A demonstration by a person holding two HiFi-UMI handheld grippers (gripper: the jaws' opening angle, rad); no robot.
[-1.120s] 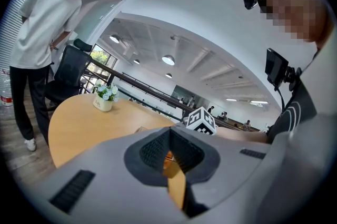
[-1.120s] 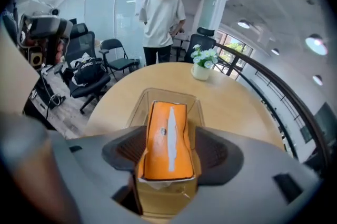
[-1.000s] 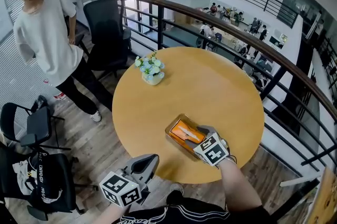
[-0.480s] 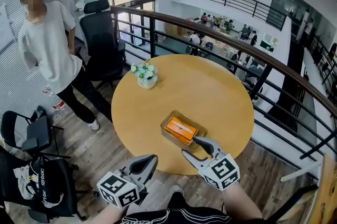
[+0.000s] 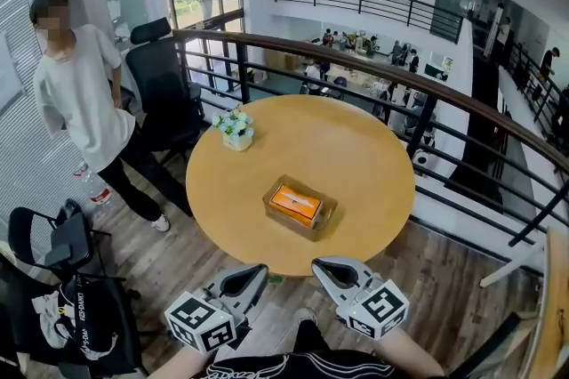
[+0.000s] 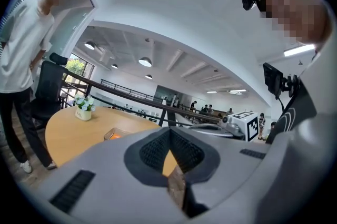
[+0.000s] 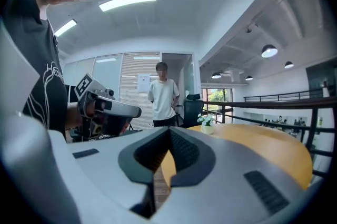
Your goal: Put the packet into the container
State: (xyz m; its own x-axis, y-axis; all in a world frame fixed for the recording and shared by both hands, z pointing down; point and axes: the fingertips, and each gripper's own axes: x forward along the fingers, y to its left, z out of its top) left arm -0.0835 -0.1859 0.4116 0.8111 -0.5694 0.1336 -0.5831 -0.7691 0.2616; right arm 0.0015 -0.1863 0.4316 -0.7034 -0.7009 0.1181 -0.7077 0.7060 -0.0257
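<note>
The orange packet point(image 5: 296, 204) lies flat inside the clear container point(image 5: 275, 214) on the round wooden table point(image 5: 356, 155), near its front edge. My right gripper point(image 5: 320, 264) hangs off the table's near edge, apart from the container. Its jaws have just been closing and stand shut with nothing between them. My left gripper point(image 5: 259, 270) is beside it, also shut and empty. In the left gripper view the left gripper point(image 6: 169, 131) points over the table at the container point(image 6: 116, 134). The right gripper point(image 7: 169, 130) points along the table's edge.
A small pot of flowers point(image 5: 235, 129) stands at the table's far left. A person in a white shirt point(image 5: 76, 97) stands at the left by a black office chair point(image 5: 164, 92). A dark railing point(image 5: 427, 101) curves behind the table. More chairs point(image 5: 53, 244) are at lower left.
My right gripper has drawn back from the container toward my body, leaving the packet inside, and its jaws have gone from open to shut. The left gripper has shifted only slightly.
</note>
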